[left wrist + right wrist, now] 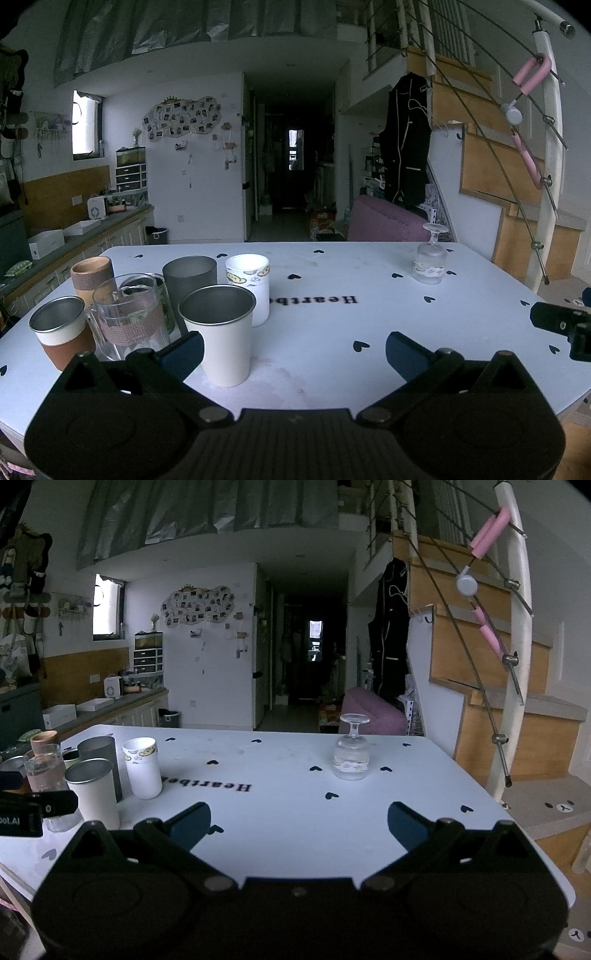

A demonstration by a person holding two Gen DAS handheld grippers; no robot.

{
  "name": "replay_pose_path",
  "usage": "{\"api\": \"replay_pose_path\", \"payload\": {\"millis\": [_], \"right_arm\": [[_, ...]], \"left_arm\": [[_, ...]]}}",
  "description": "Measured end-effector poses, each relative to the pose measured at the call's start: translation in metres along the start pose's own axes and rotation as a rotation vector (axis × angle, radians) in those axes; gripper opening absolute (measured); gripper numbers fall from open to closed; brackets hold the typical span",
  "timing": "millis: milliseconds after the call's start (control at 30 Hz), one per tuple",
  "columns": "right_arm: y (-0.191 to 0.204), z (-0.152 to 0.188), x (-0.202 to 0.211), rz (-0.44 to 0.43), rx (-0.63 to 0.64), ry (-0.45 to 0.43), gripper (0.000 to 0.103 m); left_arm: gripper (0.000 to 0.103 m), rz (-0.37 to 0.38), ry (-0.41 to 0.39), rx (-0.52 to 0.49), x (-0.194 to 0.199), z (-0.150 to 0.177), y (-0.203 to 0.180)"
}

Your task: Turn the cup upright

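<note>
Clear glass, the stemmed cup [351, 751] stands upside down on the pale blue counter [288, 812], rim down and foot in the air, alone on the far right side among small black heart prints. Well apart from it, at the left, a cluster of upright cups stands close together: a white steel-lined tumbler [221, 332], a grey tumbler [190, 277], a white patterned cup [250, 286], a glass mug [127, 314] and a wooden cup [91, 273]. Left gripper [294, 350] is spread wide and holds nothing, low over the near edge beside the tumbler. Right gripper [299, 823] is likewise wide and bare, facing the upturned glass.
</note>
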State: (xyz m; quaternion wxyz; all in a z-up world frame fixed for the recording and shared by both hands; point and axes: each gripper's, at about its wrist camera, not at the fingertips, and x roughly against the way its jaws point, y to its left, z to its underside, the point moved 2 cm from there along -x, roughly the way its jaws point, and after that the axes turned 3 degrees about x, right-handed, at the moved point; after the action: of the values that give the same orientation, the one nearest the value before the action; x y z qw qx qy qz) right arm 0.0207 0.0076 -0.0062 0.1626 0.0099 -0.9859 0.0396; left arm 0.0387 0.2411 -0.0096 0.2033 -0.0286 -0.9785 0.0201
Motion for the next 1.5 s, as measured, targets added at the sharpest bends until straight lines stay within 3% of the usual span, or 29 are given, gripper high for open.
{"api": "replay_pose_path", "payload": {"millis": [1300,1500], "right_arm": [[0.000,0.000,-0.001,-0.002,-0.002,0.002,0.103],[0.003,0.003,-0.017,-0.028,-0.031,0.000,0.103]], "left_arm": [[0.103,0.002,0.002,0.001,0.001,0.005,0.002],[0.103,0.006,0.009,0.001,-0.002,0.010,0.003]]}}
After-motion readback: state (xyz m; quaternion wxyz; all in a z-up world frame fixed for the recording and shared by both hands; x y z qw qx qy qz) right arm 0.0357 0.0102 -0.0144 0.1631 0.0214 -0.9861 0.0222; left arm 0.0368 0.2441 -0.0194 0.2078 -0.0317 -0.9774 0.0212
